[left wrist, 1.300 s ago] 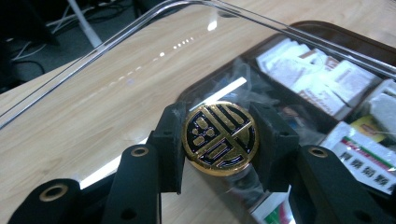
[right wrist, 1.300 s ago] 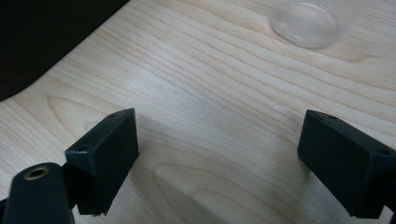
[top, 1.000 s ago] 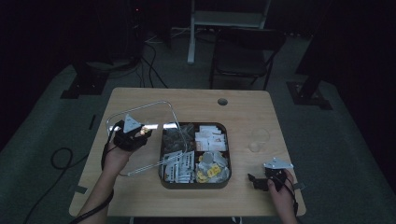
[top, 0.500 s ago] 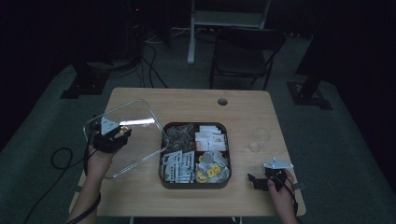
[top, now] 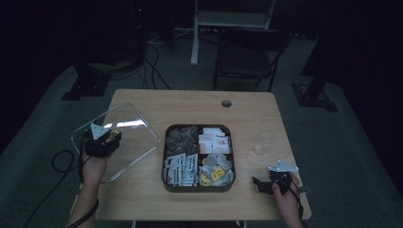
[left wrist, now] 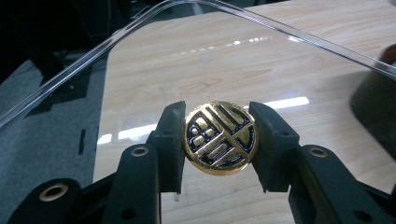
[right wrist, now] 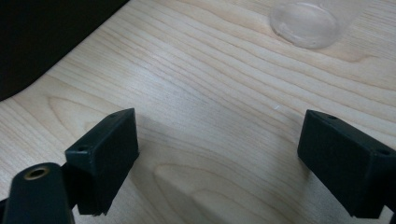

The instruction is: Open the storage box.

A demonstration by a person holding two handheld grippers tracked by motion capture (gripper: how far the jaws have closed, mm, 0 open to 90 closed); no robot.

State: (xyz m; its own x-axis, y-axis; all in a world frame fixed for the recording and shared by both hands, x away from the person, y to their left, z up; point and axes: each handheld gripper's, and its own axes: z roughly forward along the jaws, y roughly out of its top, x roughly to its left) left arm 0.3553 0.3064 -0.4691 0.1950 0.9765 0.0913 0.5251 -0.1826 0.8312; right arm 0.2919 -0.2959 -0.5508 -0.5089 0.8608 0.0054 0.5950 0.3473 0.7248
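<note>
Left gripper (left wrist: 219,140) clamps the gold knob (left wrist: 220,137) of the clear lid (top: 124,137), held over the table's (top: 247,107) left edge. Right gripper (right wrist: 217,163) rests with jaws apart.

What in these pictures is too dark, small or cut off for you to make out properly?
- Packets in the tray, high view: dim and too small; print unreadable.
- Clear lid, left gripper view: its edges run off the frame; the left tool clamps its gold knob.
- Clear round thing, right gripper view: cut by the top edge.
- Right tool, high view: small, part covered by the hand.
</note>
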